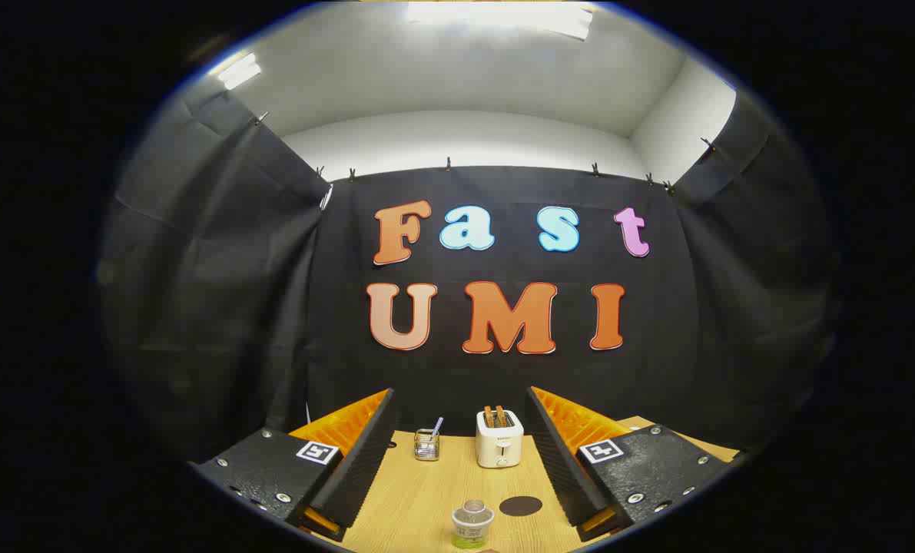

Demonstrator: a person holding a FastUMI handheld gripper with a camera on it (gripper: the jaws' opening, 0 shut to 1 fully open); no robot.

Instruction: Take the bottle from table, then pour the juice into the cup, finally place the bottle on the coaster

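Bottle (472, 524) nearest, upright between my wide-open, empty fingers (463, 455); likely light, slick plastic, so I'd grip mid-body. Coaster (520, 505) just beside.

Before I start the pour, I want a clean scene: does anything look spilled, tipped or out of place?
Nothing stands out. The bottle stands upright on the wooden table, between the open fingers of the hand-held gripper. The dark coaster lies flat beside it. The toaster and wire holder stand upright beyond. No spill visible.
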